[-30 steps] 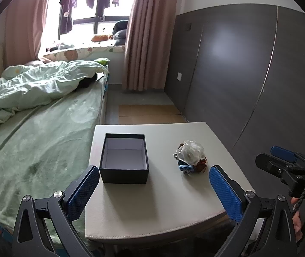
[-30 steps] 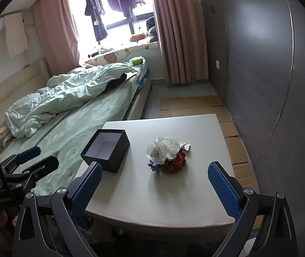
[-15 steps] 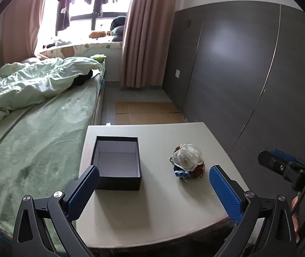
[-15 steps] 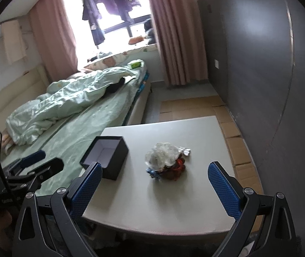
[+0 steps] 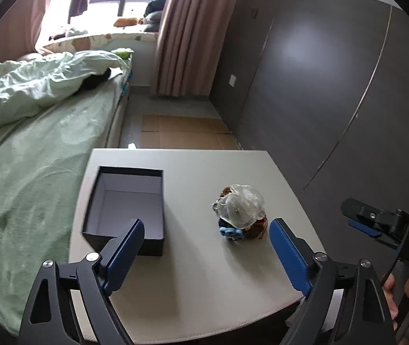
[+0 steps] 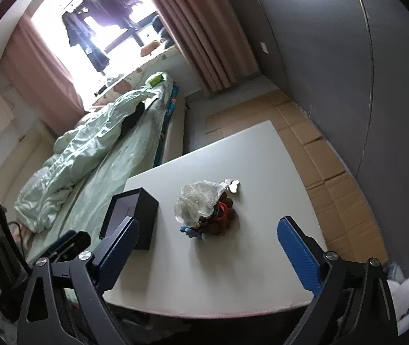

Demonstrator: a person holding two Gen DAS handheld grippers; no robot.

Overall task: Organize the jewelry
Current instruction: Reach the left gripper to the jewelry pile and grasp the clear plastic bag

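Observation:
A dark open box (image 5: 126, 204) with a pale empty inside sits on the left part of the white table (image 5: 198, 281). A small heap of jewelry (image 5: 240, 212) under a clear crumpled wrap lies to its right, with blue and red-brown pieces at its base. In the right wrist view the box (image 6: 131, 218) is left of the heap (image 6: 204, 210), and a silver charm (image 6: 231, 185) lies behind the heap. My left gripper (image 5: 205, 257) is open and empty above the table's near part. My right gripper (image 6: 210, 254) is open and empty, tilted, short of the heap.
A bed (image 5: 32, 155) with a green sheet and rumpled duvet runs along the table's left side. A dark panelled wall (image 5: 319, 86) stands to the right. Cardboard sheets (image 6: 313, 149) cover the floor beyond the table. Pink curtains (image 5: 187, 34) hang by the window.
Both grippers have moved forward towards the table, so box and heap look larger. The right wrist view has tilted clockwise. Both grippers stay open.

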